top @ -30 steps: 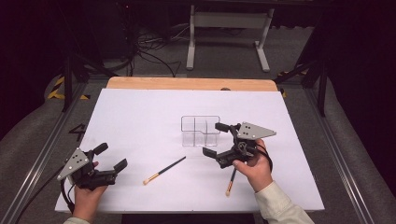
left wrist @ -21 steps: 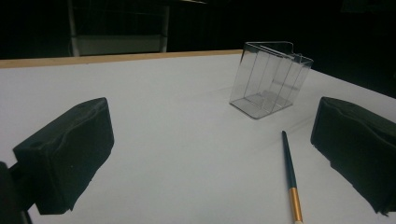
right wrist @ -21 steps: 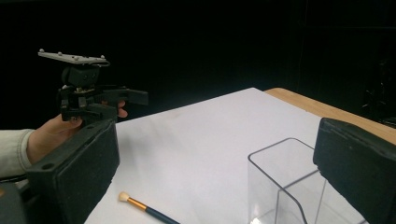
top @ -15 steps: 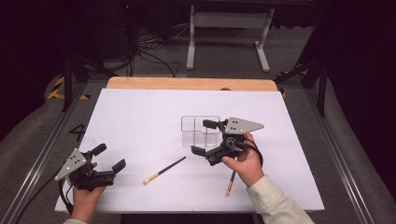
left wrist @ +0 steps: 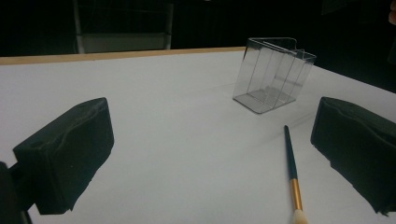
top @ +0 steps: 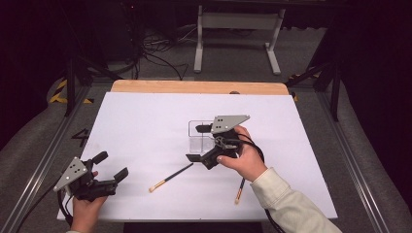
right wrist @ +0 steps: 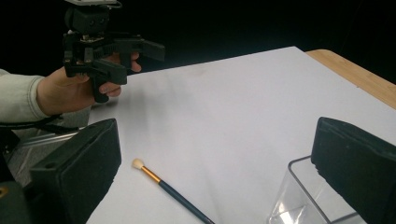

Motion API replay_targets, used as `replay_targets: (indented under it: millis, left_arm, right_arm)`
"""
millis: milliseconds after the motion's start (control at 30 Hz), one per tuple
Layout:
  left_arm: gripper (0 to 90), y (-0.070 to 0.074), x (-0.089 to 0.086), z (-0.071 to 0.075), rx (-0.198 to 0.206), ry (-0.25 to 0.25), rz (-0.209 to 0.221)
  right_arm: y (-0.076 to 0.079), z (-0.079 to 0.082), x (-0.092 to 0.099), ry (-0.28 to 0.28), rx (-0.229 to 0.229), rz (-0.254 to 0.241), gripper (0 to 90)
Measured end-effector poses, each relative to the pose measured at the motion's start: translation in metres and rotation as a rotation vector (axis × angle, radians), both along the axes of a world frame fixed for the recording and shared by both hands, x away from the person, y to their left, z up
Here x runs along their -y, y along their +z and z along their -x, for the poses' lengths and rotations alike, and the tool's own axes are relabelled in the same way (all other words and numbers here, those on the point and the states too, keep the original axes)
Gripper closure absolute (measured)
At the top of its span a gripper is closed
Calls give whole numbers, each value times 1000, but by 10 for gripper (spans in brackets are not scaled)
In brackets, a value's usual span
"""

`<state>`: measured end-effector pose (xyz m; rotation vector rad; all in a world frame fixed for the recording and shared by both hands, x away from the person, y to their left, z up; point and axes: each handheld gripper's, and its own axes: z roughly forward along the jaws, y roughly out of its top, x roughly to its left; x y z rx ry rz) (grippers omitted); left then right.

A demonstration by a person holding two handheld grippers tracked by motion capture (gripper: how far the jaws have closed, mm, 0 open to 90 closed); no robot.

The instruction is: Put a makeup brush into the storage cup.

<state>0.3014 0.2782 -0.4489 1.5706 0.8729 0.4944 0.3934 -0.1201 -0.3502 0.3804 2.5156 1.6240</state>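
Observation:
A clear plastic container (top: 200, 136) with dividers stands upright near the middle of the white table (top: 145, 121). A dark-handled brush (top: 171, 177) with a gold ferrule and pale tip lies in front of it and to its left. My right gripper (top: 197, 143) hovers open just left of the container, one jaw at its far side and one at its near side. In the right gripper view the open jaws frame the brush (right wrist: 173, 191) and the container's corner (right wrist: 303, 200). My left gripper (top: 111, 165) is open near the front left edge, facing the brush (left wrist: 290, 161) and container (left wrist: 273, 74).
A second brush (top: 239, 190) lies beside the right forearm near the front edge. The table's wooden far edge (top: 199, 87) borders a dark floor with cables and a metal stand (top: 238, 22). Rails run along both sides.
My right gripper has moved left across the table, from right of the container to its left side. The left gripper has barely shifted. Both brushes lie still.

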Motion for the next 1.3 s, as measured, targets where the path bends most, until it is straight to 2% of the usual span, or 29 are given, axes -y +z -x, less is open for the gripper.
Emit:
replay_targets:
  millis: [367,500,600,733,800,933,967,1000,1033,1300]
  left_arm:
    - [4,-2,-4,5,-9,24,-19]
    - [4,-2,-4,5,-6,25,-14]
    - [4,-2,-3,4,-9,19,-15]
    - [4,-2,-2,3,-6,15,-5]
    - [4,-2,-2,2,-5,14,-5]
    - [4,-2,-1,1,-4,13,-18]
    - [4,-2,-1,1,-4,13,-18]
    - [4,-2,0,1,-3,9,-22]
    - [3,-1,0,1,-6,6,-24]
    - [3,-1,2,-1,-4,2,-12]
  right_arm:
    - [5,-7,-18,62,10,90,26]
    - [5,-9,-25,86,-21,107,29]
    - [7,-10,-33,117,-19,179,29]
    - [10,-13,-41,140,-4,237,33]
    - [12,-13,-45,160,12,283,37]
    - [14,-14,-53,180,24,347,40]
    - [14,-14,-53,180,24,347,40]
    - [14,-14,-55,188,31,369,45]
    - [14,-14,-59,209,45,415,51]
    - [16,-13,-73,236,67,472,54]
